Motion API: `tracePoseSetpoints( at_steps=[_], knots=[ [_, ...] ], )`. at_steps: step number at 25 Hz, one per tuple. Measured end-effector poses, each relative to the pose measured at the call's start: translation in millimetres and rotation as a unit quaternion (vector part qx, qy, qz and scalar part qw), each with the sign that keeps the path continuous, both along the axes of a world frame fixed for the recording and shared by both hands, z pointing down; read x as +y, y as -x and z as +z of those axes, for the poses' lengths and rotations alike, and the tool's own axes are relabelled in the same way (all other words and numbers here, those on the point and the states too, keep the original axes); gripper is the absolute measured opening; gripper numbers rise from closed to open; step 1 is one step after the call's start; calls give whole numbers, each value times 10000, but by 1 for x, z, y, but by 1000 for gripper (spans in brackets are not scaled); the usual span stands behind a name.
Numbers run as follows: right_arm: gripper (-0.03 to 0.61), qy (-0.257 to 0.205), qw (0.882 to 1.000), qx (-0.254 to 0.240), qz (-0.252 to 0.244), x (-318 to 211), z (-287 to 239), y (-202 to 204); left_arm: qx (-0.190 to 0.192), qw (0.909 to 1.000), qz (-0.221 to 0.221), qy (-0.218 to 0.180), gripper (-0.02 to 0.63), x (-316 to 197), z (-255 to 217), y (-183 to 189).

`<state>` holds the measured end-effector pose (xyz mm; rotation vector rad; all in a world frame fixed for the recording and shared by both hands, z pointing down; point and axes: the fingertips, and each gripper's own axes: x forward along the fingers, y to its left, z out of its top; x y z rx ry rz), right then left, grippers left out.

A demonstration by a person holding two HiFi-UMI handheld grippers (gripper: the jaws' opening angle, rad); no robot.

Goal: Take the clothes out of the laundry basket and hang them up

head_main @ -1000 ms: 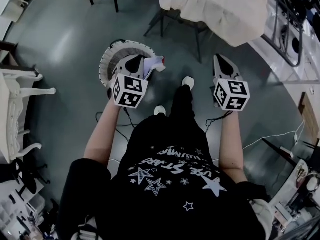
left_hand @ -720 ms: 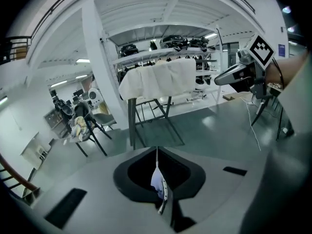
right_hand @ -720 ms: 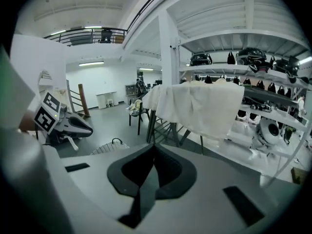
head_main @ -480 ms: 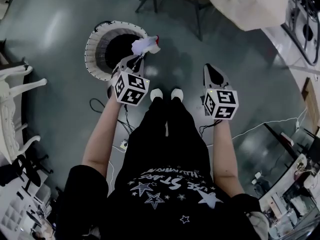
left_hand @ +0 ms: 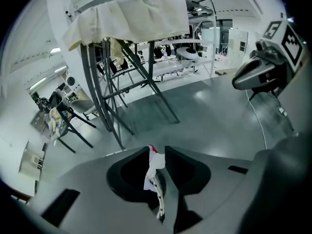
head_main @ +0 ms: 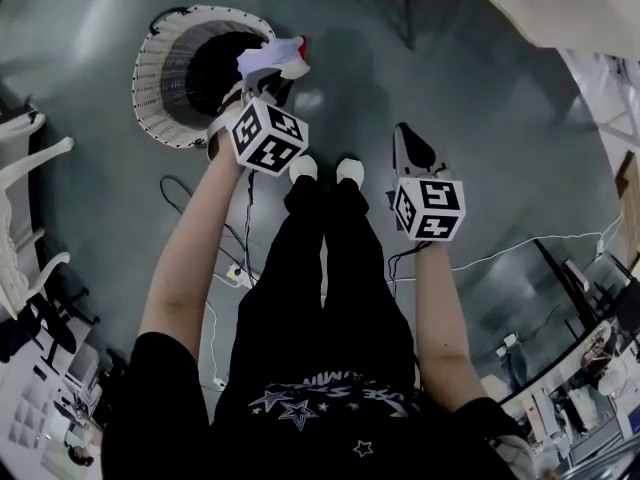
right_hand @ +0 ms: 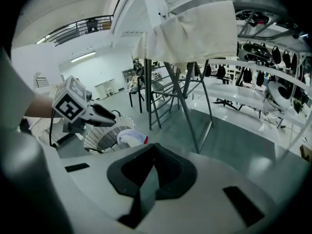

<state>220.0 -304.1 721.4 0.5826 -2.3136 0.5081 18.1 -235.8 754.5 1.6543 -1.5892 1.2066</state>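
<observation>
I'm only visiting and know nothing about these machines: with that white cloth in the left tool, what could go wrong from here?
1. The left gripper's jaws have just been opening with the white, red-edged garment between them. It hangs above the round white wicker basket's rim, so it may drop outside onto the grey floor.
2. Loose cables lie near the person's white shoes: a tripping risk.

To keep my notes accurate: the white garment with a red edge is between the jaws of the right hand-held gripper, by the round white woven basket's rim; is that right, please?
No: the left gripper view shows the white garment with a red edge between the jaws of the left hand-held gripper, which have just been opening. It is by the rim of the round white woven basket.
</observation>
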Motion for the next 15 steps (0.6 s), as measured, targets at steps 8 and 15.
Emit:
tracePoseSetpoints(
  at_steps=[8, 15],
  knots=[
    [9, 129, 9992, 181, -345, -4, 67, 1, -475, 9967, 396, 530, 186, -45, 81, 18],
    [9, 264, 9990, 186, -293, -13, 102, 0, -962, 9830, 1061, 1145, 207, -68, 132, 21]
  ],
)
